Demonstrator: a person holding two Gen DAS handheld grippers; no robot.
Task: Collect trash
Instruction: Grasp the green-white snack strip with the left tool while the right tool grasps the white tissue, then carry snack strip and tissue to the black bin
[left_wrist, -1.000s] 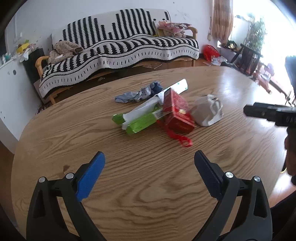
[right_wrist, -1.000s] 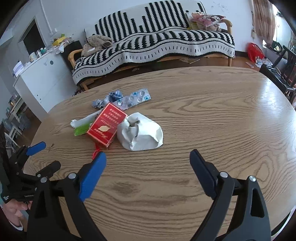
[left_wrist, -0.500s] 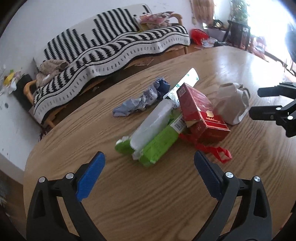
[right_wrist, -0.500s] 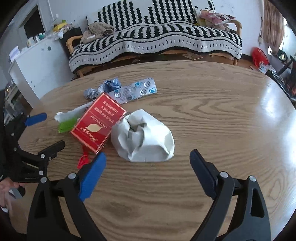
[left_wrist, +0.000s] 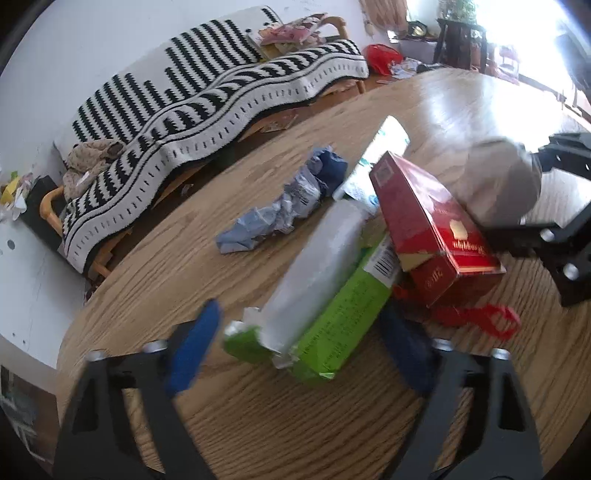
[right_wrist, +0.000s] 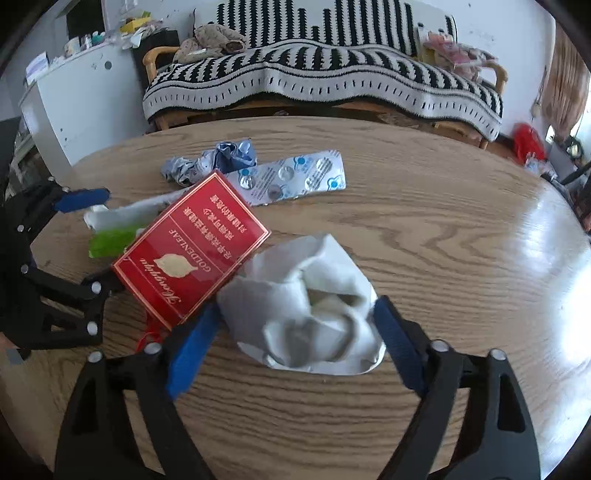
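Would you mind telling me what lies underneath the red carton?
The red carton rests tilted on a green box and a white tube, with a red strap poking out beneath. Anything else below it is hidden.

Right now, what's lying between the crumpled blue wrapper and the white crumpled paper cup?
The silver blister pack and the red cigarette box lie between the blue wrapper and the white cup, clearest in the right wrist view.
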